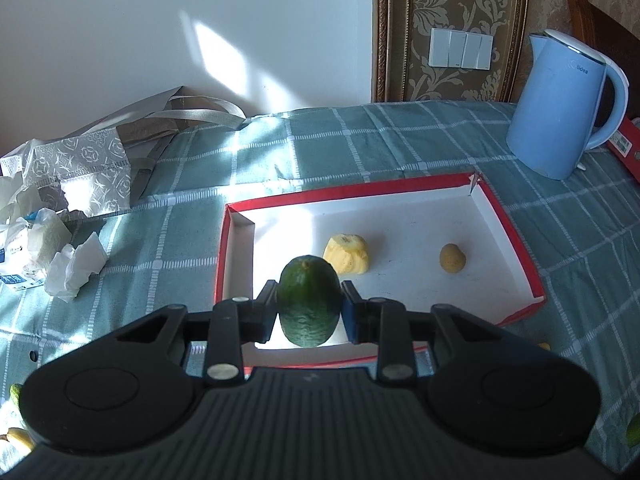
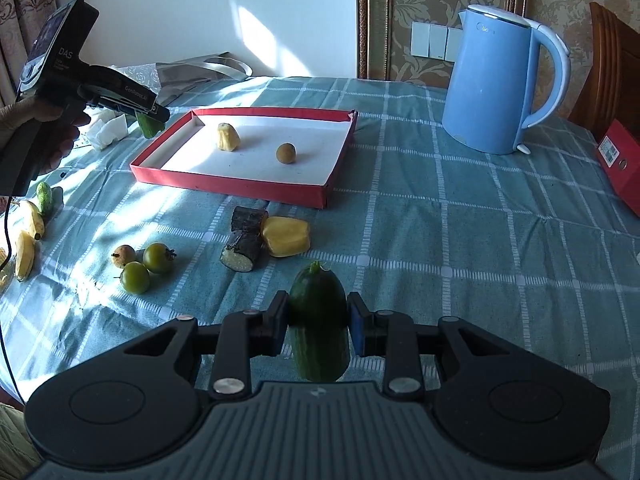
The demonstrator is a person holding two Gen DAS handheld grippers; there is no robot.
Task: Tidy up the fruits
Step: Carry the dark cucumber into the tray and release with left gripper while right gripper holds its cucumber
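My left gripper (image 1: pixel 308 312) is shut on a short dark green cucumber (image 1: pixel 307 300), held above the near left part of the red-rimmed white tray (image 1: pixel 516 216). In the right wrist view the left gripper (image 2: pixel 154 114) hangs over the tray's left edge (image 2: pixel 160 148). The tray holds a yellow ridged fruit (image 1: pixel 347 254) and a small brown round fruit (image 1: pixel 452 258). My right gripper (image 2: pixel 318 326) is shut on another green cucumber (image 2: pixel 319 320) above the tablecloth, well in front of the tray.
On the cloth lie a yellow fruit (image 2: pixel 286 236), a dark cut stalk piece (image 2: pixel 245 244), two green tomatoes (image 2: pixel 146 268), a small brown fruit (image 2: pixel 123 255), bananas (image 2: pixel 28 236) and a small cucumber (image 2: pixel 44 197). A blue kettle (image 2: pixel 496 80) stands back right, a red box (image 2: pixel 620 164) beside it, bags and tissues (image 1: pixel 76 176) back left.
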